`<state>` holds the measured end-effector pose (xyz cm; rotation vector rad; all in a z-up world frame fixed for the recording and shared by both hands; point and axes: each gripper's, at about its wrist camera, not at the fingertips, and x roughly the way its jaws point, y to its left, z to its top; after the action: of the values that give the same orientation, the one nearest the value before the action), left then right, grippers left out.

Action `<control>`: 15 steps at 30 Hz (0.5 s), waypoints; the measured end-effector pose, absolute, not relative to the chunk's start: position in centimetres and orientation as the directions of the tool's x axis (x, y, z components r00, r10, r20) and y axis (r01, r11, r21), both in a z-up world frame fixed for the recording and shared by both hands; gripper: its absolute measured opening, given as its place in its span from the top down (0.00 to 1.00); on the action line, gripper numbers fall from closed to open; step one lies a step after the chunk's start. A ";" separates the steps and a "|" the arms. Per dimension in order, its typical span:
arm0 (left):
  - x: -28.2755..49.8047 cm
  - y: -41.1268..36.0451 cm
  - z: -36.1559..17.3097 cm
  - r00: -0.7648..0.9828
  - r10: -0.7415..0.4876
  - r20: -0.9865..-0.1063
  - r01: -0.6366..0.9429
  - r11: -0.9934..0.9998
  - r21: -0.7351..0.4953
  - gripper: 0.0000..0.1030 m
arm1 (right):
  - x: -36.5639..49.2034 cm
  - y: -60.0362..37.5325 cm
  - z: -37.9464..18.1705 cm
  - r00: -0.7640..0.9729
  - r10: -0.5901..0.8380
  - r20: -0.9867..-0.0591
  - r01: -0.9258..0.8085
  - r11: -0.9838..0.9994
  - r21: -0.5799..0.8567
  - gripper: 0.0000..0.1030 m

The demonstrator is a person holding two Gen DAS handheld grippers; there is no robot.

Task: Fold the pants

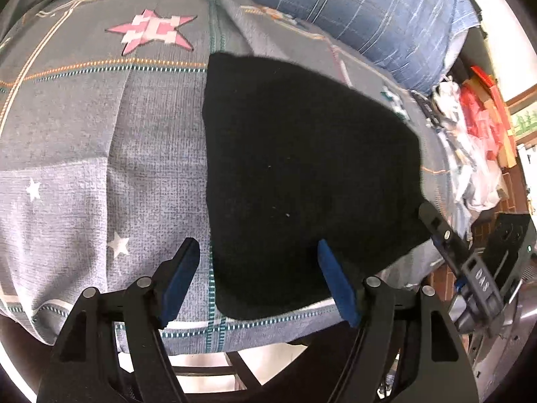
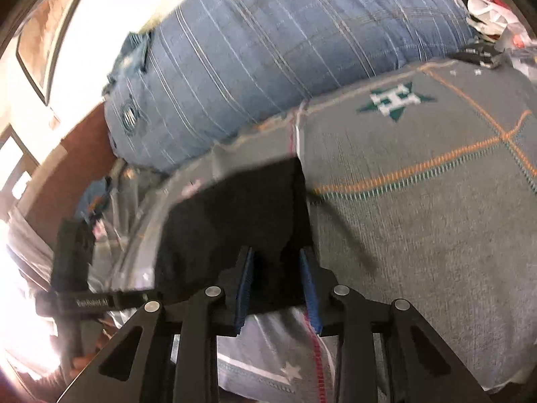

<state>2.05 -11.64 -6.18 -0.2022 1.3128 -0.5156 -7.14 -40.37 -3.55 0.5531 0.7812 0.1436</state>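
Left wrist view: the left gripper (image 1: 258,278) hangs nearest, jaws wide apart and empty, straddling the near left edge of the black pants (image 1: 302,174). These lie folded flat on the grey bedspread (image 1: 100,134), long axis running away toward the blue bolster (image 1: 369,6).

Right wrist view: the right gripper (image 2: 277,285) has its jaws partly apart over the pants' (image 2: 235,221) near hem; whether they pinch cloth is unclear. A careless lift could drag the fold open.

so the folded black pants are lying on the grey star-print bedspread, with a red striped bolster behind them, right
Not quite: the bolster is blue with pale stripes, not red, as the right wrist view shows clearly. The folded black pants do lie on the grey star-print bedspread, in front of it.
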 end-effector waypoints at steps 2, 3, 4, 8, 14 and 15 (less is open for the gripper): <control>2.3 -10.7 -5.1 0.201 -0.493 -0.847 0.253 0.861 -0.441 0.29 | -6.5 -41.2 -3.0 0.723 0.334 -0.604 0.082 0.828 0.555 0.58; 2.7 -10.2 -4.4 0.235 -0.492 -0.838 0.250 0.864 -0.437 0.29 | -6.0 -41.7 -2.9 0.728 0.328 -0.602 0.094 0.822 0.561 0.55; 3.2 -9.9 -4.0 0.267 -0.479 -0.836 0.240 0.873 -0.424 0.29 | -5.3 -42.0 -2.9 0.730 0.326 -0.601 0.099 0.820 0.564 0.55; 6.0 -9.7 -4.3 0.291 -0.429 -0.855 0.193 0.902 -0.387 0.29 | -2.5 -42.0 -3.5 0.722 0.342 -0.601 0.095 0.812 0.576 0.55; 8.4 -9.2 -5.2 0.312 -0.392 -0.865 0.106 0.919 -0.379 0.30 | -0.7 -40.1 -2.1 0.751 0.330 -0.572 0.006 0.862 0.506 0.92; 8.6 -9.4 -5.3 0.323 -0.374 -0.870 0.104 0.927 -0.360 0.30 | -0.8 -39.7 -1.4 0.770 0.322 -0.552 -0.021 0.876 0.482 0.92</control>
<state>8.55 -9.40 -5.30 -0.2572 1.2052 -0.3179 -0.78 -39.74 -1.44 0.4752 0.6721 0.1936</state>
